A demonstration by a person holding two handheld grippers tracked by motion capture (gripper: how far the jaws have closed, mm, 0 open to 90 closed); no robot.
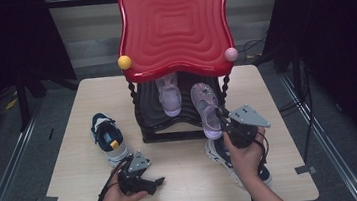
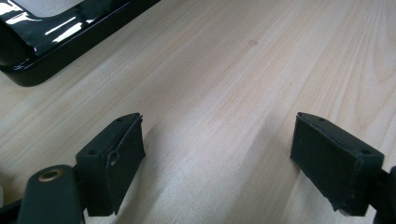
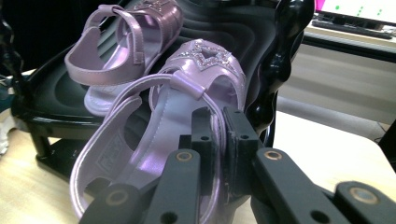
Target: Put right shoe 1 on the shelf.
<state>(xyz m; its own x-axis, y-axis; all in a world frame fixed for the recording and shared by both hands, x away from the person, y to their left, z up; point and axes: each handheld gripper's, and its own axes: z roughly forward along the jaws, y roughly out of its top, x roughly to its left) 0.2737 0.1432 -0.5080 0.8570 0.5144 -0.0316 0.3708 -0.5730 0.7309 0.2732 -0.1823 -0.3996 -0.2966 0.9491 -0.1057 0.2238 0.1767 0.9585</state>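
Note:
A pink sandal [image 1: 206, 108] lies half on the black lower shelf [image 1: 154, 117] of the red-topped rack [image 1: 173, 25], its heel hanging over the front. My right gripper [image 1: 223, 117] is shut on the heel strap of this sandal [image 3: 154, 140], the strap pinched between the two pads [image 3: 201, 133]. A second pink sandal [image 1: 169, 94] rests farther back on the shelf [image 3: 60, 102]. My left gripper [image 1: 158, 183] hovers low over the table in front of the rack, jaws wide open with bare wood between the pads [image 2: 114, 161].
A dark blue sneaker [image 1: 108, 138] sits on the table [image 1: 75, 191] left of the rack. Another dark sneaker [image 1: 221, 155] lies under my right hand. A yellow ball [image 1: 124, 62] and a pink ball [image 1: 231, 54] cap the rack's corners. The rack's black base [image 2: 51, 42] lies ahead of the left gripper.

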